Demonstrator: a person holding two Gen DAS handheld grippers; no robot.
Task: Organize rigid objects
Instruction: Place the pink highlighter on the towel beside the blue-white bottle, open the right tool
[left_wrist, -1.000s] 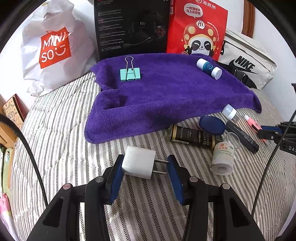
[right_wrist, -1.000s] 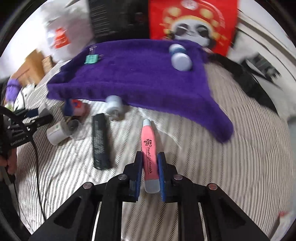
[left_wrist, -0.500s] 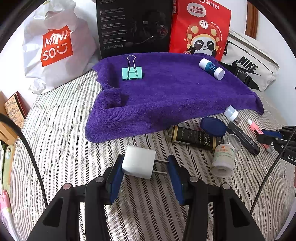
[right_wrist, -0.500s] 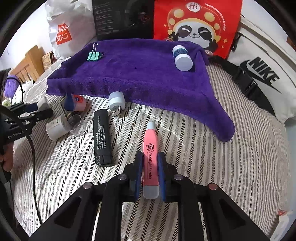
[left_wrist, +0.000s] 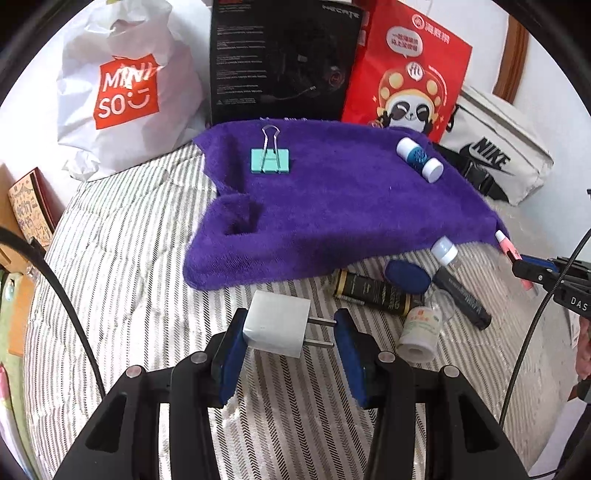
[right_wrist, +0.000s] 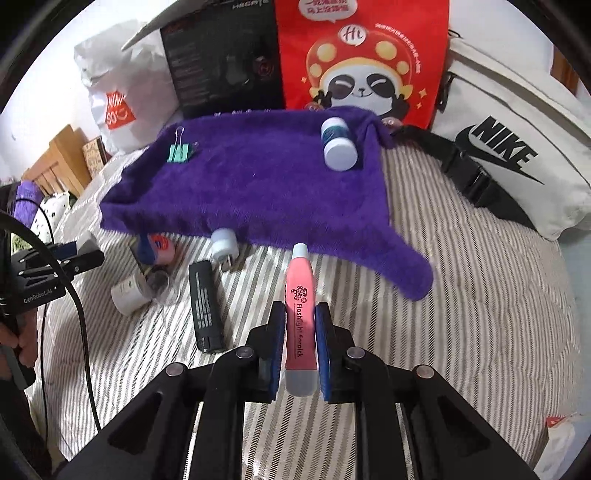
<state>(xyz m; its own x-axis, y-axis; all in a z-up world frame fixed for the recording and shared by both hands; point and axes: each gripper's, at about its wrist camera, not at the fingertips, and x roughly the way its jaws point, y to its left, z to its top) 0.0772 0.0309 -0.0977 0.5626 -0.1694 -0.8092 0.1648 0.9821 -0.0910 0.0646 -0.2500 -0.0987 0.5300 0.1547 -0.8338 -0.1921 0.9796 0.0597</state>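
The left gripper (left_wrist: 290, 345) holds a white boxy plug (left_wrist: 276, 324) at lower centre. The right gripper (right_wrist: 301, 343) clamps a smooth pink pen (right_wrist: 301, 314) below the fuzzy purple towel (right_wrist: 258, 184).

Fuzzy purple cloth (left_wrist: 332, 206), glossy plastic charger (left_wrist: 275, 325)

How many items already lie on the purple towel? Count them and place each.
2: a teal metal binder clip near the purple towel's back left, and a white-capped blue cylindrical bottle lying near its back right.
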